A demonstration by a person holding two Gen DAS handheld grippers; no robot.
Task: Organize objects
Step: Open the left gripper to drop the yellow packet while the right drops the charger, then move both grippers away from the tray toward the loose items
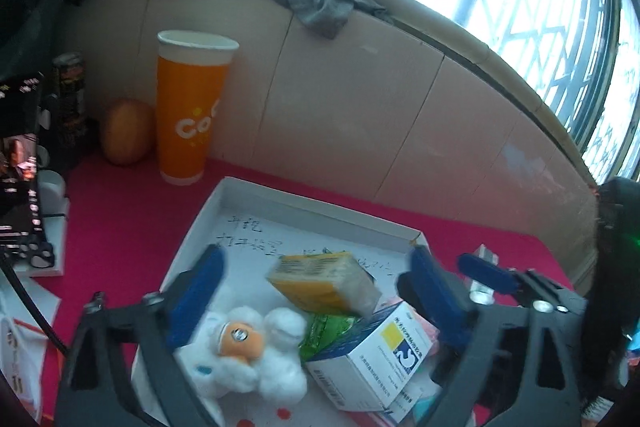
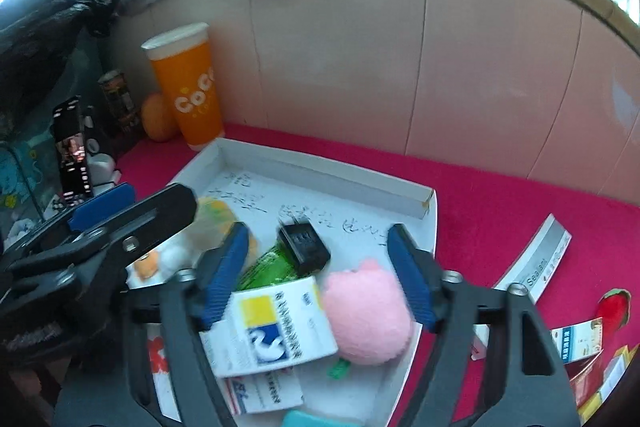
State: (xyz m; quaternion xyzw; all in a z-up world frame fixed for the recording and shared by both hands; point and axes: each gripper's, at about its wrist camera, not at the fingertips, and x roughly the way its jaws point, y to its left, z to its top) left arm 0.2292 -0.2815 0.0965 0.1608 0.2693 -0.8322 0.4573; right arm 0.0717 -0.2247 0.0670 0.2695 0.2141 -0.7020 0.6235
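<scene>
A white tray (image 1: 200,227) on the red cloth holds a white plush toy (image 1: 248,351), a blue-and-white medicine box (image 1: 372,359), a green packet (image 1: 324,331) and a yellow box (image 1: 324,283) that leans tilted on them. My left gripper (image 1: 316,267) is open above the tray, with the yellow box between the pads but untouched. In the right wrist view my right gripper (image 2: 318,239) is open too. A black charger (image 2: 304,247) lies loose between its pads on the green packet (image 2: 268,269). Beside it are a pink plush toy (image 2: 368,319) and the medicine box (image 2: 276,323).
An orange paper cup (image 1: 192,107) and an orange fruit (image 1: 126,131) stand at the cardboard wall (image 1: 360,107) behind the tray. A lit phone (image 1: 20,155) stands at the left. On the cloth right of the tray lie a long white box (image 2: 536,259) and several small boxes (image 2: 580,339).
</scene>
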